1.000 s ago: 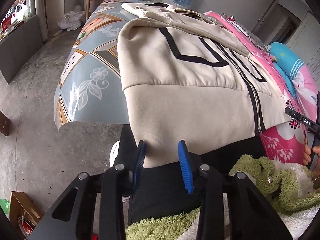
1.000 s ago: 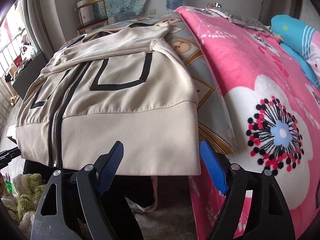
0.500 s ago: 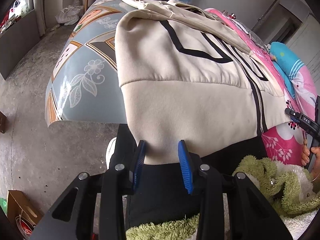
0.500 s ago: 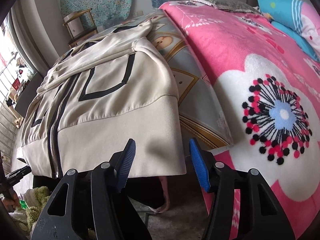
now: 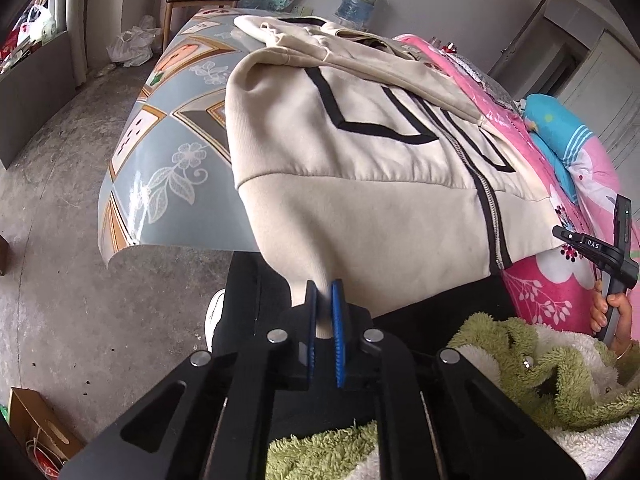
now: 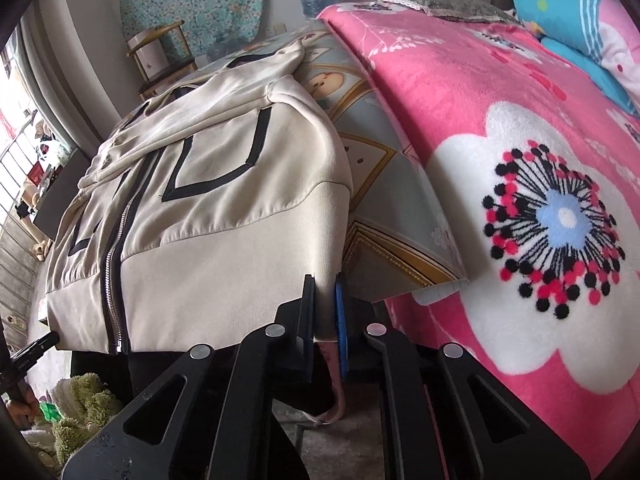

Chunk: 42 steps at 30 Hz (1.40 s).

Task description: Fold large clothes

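The left claw (image 5: 324, 300) pinches the hem of the jacket (image 5: 360, 184) at its left corner, and the right claw (image 6: 325, 300) pinches the hem's right corner, the fabric hiding the pad faces. The jacket lies zipped and face up on the mat (image 5: 160, 152), its hem overhanging the mat's near edge. Its sleeves are folded out of clear view near the far edge, beside the pink blanket (image 6: 500, 160).

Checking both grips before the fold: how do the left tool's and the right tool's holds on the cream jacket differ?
The left tool pinches the hem near the jacket's corner over the patterned mat, far from the zipper; the right tool pinches the opposite hem corner, beside the pink flowered blanket. Shared: both are shut on hem fabric at the bed's edge.
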Each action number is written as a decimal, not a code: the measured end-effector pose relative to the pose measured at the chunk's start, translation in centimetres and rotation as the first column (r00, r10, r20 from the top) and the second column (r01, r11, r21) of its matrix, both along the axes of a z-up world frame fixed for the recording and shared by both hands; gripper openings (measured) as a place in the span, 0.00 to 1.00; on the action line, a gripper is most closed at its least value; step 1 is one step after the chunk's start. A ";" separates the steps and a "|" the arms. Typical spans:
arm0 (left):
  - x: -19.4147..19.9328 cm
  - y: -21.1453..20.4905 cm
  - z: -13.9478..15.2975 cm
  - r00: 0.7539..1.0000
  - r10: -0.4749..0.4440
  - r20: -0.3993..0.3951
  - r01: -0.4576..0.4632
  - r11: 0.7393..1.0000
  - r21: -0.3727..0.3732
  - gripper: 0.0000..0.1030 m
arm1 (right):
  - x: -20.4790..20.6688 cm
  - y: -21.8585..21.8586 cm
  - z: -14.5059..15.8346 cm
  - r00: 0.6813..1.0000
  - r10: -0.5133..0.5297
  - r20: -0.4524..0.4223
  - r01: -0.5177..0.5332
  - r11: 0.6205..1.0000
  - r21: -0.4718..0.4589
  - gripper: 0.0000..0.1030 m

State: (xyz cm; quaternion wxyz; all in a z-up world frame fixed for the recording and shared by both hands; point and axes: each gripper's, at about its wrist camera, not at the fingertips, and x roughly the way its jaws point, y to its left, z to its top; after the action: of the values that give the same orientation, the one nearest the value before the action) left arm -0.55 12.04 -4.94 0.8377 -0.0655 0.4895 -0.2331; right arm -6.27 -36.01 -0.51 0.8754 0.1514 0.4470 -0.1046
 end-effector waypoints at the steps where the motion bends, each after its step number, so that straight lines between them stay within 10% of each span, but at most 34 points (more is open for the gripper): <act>1: -0.3 0.0 0.6 1.000 -0.006 0.017 0.007 1.000 -0.005 0.05 | 0.0 0.1 0.3 1.000 0.003 0.008 -0.003 1.000 -0.003 0.06; 20: 4.6 0.2 10.5 0.980 0.015 0.197 0.064 0.920 -0.386 0.04 | 4.3 0.5 7.6 0.981 0.031 0.194 -0.030 1.000 -0.008 0.05; 34: 16.6 3.1 7.5 0.979 0.200 0.037 -0.165 0.888 -0.430 0.05 | 18.2 -2.6 6.5 0.976 0.035 0.213 -0.047 0.998 0.050 0.07; 36: 17.9 3.1 6.7 0.976 0.217 0.023 -0.188 0.891 -0.413 0.09 | 20.2 -3.6 5.1 0.980 0.003 0.200 -0.022 0.995 0.094 0.16; 38: 18.7 3.1 6.1 0.963 0.267 0.029 -0.239 0.900 -0.363 0.15 | 21.0 -4.6 4.3 0.979 -0.062 0.194 0.043 0.994 0.098 0.49; 42: 18.6 4.4 6.1 0.942 0.331 0.047 -0.295 0.888 -0.352 0.19 | 19.7 -5.5 4.4 0.972 -0.105 0.212 0.080 0.989 0.125 0.51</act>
State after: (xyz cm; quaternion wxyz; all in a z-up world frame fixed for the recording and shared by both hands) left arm 18.04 16.48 1.20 0.8648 -0.2749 0.3800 -0.1791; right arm 13.48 -41.49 3.91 0.9031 0.2331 0.3459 -0.1019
